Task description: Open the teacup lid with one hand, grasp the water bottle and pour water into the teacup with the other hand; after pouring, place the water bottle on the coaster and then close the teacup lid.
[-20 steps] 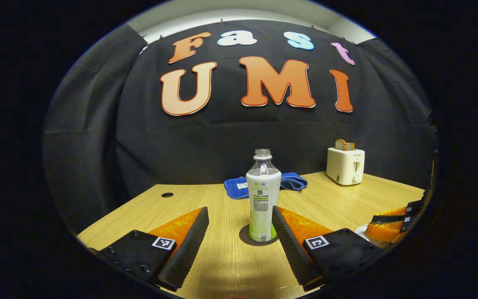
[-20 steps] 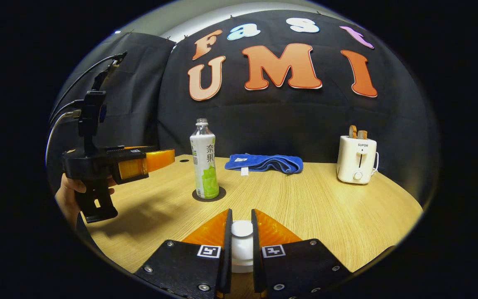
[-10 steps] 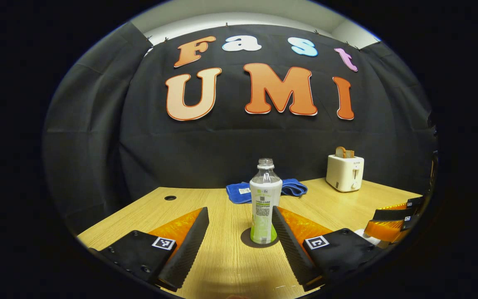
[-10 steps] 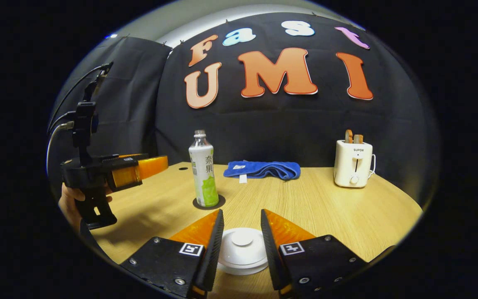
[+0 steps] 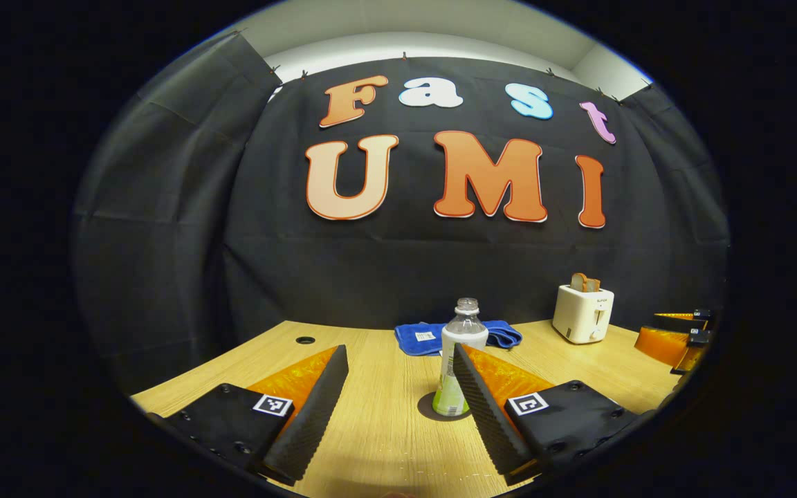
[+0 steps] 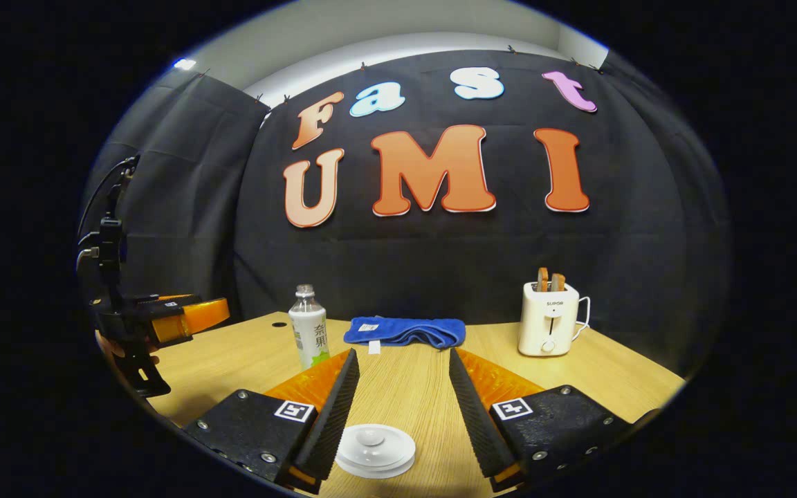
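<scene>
Since a second ago our right gripper [image 6: 398, 401] has let go of the teacup lid [image 6: 375, 449] and drawn up and back, and our left gripper [image 5: 398, 401] has pulled back from the water bottle [image 5: 463, 346]. Nearest in the right gripper view, the fingers are spread wide and empty, and the lid lies flat over the teacup on the tabletop [image 6: 620, 380] between and below them. In the left gripper view the fingers are also spread, holding nothing; beyond them the uncapped bottle stands upright on the dark coaster [image 5: 433, 409], partly behind the right-hand finger. Farther back lie a folded blue cloth [image 6: 404, 330] and a white toaster [image 6: 549, 318] with bread in its slots, near the booth wall.
</scene>
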The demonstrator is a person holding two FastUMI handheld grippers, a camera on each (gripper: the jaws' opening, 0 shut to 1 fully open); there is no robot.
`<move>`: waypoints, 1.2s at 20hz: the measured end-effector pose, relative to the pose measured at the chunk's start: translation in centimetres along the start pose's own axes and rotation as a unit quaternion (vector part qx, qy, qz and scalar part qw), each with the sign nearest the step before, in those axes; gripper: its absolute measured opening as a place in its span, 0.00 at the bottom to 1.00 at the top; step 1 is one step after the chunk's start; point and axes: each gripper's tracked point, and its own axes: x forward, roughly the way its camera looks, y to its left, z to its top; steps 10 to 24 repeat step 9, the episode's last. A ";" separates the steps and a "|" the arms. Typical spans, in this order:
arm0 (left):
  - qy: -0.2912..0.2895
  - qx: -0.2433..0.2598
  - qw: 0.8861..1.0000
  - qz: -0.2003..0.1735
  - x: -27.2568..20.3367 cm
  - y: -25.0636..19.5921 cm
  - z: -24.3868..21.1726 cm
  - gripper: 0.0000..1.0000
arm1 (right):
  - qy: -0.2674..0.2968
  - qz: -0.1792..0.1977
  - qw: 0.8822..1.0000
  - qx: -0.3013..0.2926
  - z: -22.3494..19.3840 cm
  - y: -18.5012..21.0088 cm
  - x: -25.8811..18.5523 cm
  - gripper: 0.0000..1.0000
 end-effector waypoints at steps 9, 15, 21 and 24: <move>-0.029 0.019 0.999 0.028 -2.8 2.6 2.5 0.97 | -0.045 -0.040 0.998 -0.019 4.1 -1.6 -0.7 0.79; -0.029 0.019 0.999 0.028 -2.8 2.6 2.5 0.97 | -0.045 -0.040 0.998 -0.019 4.1 -1.6 -0.7 0.79; -0.029 0.019 0.999 0.028 -2.8 2.6 2.5 0.97 | -0.045 -0.040 0.998 -0.019 4.1 -1.6 -0.7 0.79; -0.029 0.019 0.999 0.028 -2.8 2.6 2.5 0.97 | -0.045 -0.040 0.998 -0.019 4.1 -1.6 -0.7 0.79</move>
